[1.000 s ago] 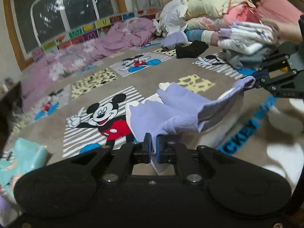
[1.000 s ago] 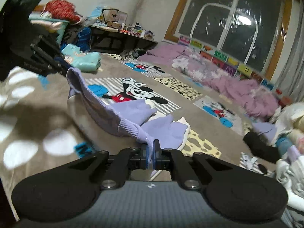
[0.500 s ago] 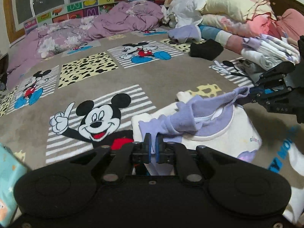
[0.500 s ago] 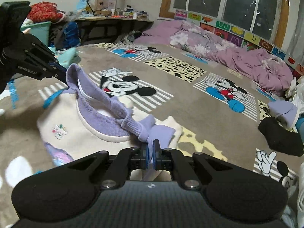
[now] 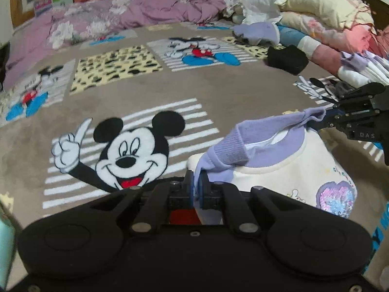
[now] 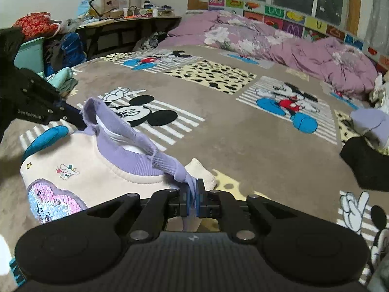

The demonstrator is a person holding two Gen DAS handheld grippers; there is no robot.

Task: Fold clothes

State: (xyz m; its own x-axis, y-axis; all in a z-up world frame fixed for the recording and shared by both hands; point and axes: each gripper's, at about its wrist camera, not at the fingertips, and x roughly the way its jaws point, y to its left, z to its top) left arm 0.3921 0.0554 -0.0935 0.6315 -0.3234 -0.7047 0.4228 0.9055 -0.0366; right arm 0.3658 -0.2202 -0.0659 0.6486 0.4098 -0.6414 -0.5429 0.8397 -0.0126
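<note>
Cream sweatshirt [image 5: 291, 177] with lilac collar and cuffs lay front-up on the brown cartoon-mouse blanket [image 5: 218, 92], sequin heart patch [image 5: 336, 198] facing up. Collar end pointed to the far side, toward the purple quilt [image 5: 136, 14]; the hem end ran out of view at the near side, so its long axis ran near-to-far. Collar line ran left-right between the two tools.

Left gripper [image 5: 197, 186] was clamped tight on lilac fabric at the garment's left shoulder, with the ribbed cuff [image 5: 228, 148] bunched just beyond its tips. Right gripper [image 6: 192, 196] was likewise pinched closed on lilac fabric at the right shoulder. Collar band [image 6: 114, 124] was lifted off the blanket and stretched between both grips; body below it rested flat.

Open blanket lay far of the collar, wide and bare up to the quilt. On the right sat a black garment [image 5: 287, 59] and a heap of clothes [image 5: 316, 7], well apart from the sweatshirt. On the left, teal cloth [image 6: 62, 77] near the blanket edge, with a cluttered desk [image 6: 126, 24] beyond.
</note>
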